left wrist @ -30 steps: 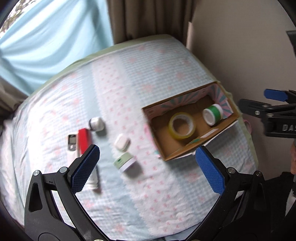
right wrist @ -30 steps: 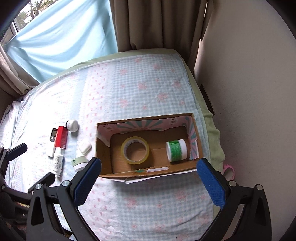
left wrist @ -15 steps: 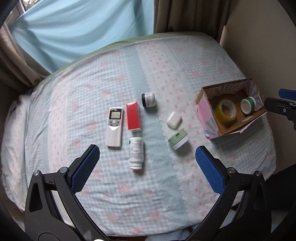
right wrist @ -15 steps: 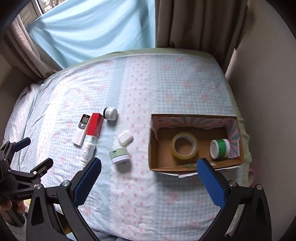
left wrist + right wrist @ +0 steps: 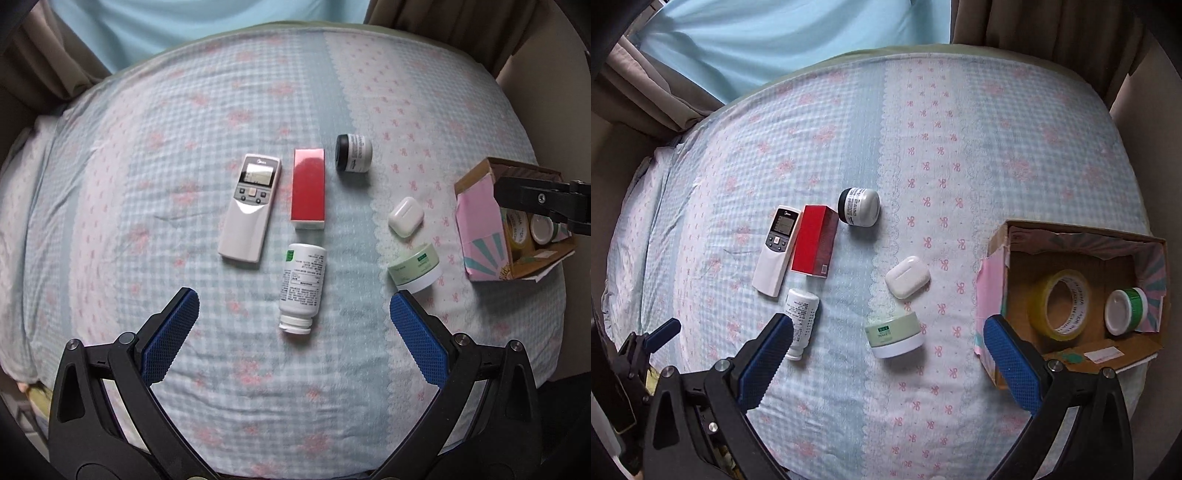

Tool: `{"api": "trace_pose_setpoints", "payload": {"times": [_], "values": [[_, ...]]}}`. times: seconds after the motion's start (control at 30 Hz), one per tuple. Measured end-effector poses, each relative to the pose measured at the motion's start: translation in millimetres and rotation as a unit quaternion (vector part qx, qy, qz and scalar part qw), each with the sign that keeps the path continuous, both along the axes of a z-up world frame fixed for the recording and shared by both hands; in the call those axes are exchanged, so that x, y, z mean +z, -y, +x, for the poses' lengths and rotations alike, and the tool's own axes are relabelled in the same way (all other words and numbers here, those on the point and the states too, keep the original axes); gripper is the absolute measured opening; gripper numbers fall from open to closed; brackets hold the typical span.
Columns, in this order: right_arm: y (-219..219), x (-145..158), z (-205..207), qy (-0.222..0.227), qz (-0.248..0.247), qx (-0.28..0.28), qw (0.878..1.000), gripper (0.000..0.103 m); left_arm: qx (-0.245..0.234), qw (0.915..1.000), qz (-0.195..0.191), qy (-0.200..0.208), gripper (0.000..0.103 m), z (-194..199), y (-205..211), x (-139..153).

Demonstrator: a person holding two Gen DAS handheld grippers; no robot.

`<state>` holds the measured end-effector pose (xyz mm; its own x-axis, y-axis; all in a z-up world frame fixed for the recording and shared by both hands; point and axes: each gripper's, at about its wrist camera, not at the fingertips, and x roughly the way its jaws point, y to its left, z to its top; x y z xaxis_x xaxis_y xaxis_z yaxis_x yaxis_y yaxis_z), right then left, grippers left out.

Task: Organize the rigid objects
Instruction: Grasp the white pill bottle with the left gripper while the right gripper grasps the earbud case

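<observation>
**Blue-padded jaws wide apart over a bed of small items**

Blue rubber pads line both tools: the left gripper [image 5: 293, 321] hangs above the bed with its jaws spread wide and empty, and the right gripper [image 5: 886, 349] likewise, jaws apart and holding nothing

On the blue-and-pink checked bedsheet [image 5: 184, 122] lie a white remote control with a small screen [image 5: 250, 212], a red rectangular carton [image 5: 309, 188] just beside it, and a black-lidded white jar [image 5: 352, 153] on its side near the carton's far end. A white plastic pill bottle [image 5: 302, 286] lies flat between the left pads. A white rounded earbud case [image 5: 907, 277] sits close to a pale green round cream jar [image 5: 894, 334]

At the right, an open cardboard box with pink lining [image 5: 997, 273] holds a yellow roll of tape [image 5: 1060, 304] and a green-labelled white-capped jar [image 5: 1124, 311], lying near each other
</observation>
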<state>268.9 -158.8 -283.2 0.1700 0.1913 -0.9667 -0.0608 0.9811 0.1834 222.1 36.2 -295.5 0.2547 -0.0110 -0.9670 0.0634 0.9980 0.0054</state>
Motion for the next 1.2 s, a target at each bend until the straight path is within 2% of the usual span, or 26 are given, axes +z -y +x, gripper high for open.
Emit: {"api": "trace_pose_setpoints", "payload": {"times": [0.13, 0.23, 0.33, 0.43, 0.53, 0.6, 0.67, 0.73, 0.77, 0.83, 0.97, 1.03, 1.1, 1.2], "values": [[-9, -43, 22, -0.025, 0.002, -0.015, 1.000, 0.103, 0.023, 0.9993, -0.011, -0.028, 0.100, 16, -5, -41], [-15, -72, 34, -0.039, -0.005, -0.027, 0.999, 0.099, 0.035, 0.9983, -0.017, -0.044, 0.095, 23, -6, -71], [-22, -97, 40, -0.041, -0.013, -0.028, 0.999, 0.099, 0.045, 0.9973, -0.021, -0.053, 0.094, 27, -5, -97], [-29, -118, 43, -0.027, -0.042, 0.001, 0.999, 0.098, 0.052, 0.9965, -0.019, -0.063, 0.092, 28, -3, -120], [-35, -135, 46, -0.019, -0.070, 0.066, 0.995, 0.098, 0.052, 0.9956, -0.021, -0.076, 0.086, 28, -2, -137], [-39, -145, 46, -0.018, -0.093, 0.119, 0.988, 0.097, 0.048, 0.9955, -0.017, -0.080, 0.086, 28, -1, -146], [-43, -156, 45, -0.027, -0.111, 0.164, 0.980, 0.085, 0.043, 0.9959, -0.012, -0.079, 0.085, 27, 0, -151], [-46, -166, 45, -0.041, -0.121, 0.193, 0.973, 0.079, 0.039, 0.9960, -0.006, -0.080, 0.084, 29, 2, -156], [-46, -171, 45, -0.046, -0.126, 0.201, 0.971, 0.076, 0.038, 0.9960, -0.003, -0.080, 0.084, 30, 2, -159], [-46, -177, 46, -0.054, -0.127, 0.206, 0.969, 0.075, 0.038, 0.9957, -0.001, -0.084, 0.083, 30, 4, -164], [-48, -185, 46, -0.057, -0.140, 0.215, 0.965, 0.073, 0.035, 0.9948, -0.006, -0.095, 0.074, 31, 9, -173], [-49, -188, 47, -0.059, -0.140, 0.219, 0.964, 0.071, 0.035, 0.9944, -0.008, -0.099, 0.073, 32, 12, -176], [-54, -193, 48, -0.064, -0.146, 0.229, 0.960, 0.067, 0.035, 0.9942, -0.012, -0.101, 0.071, 34, 16, -178], [-59, -196, 47, -0.069, -0.141, 0.240, 0.958, 0.057, 0.032, 0.9938, -0.016, -0.105, 0.061, 36, 20, -180]]}}
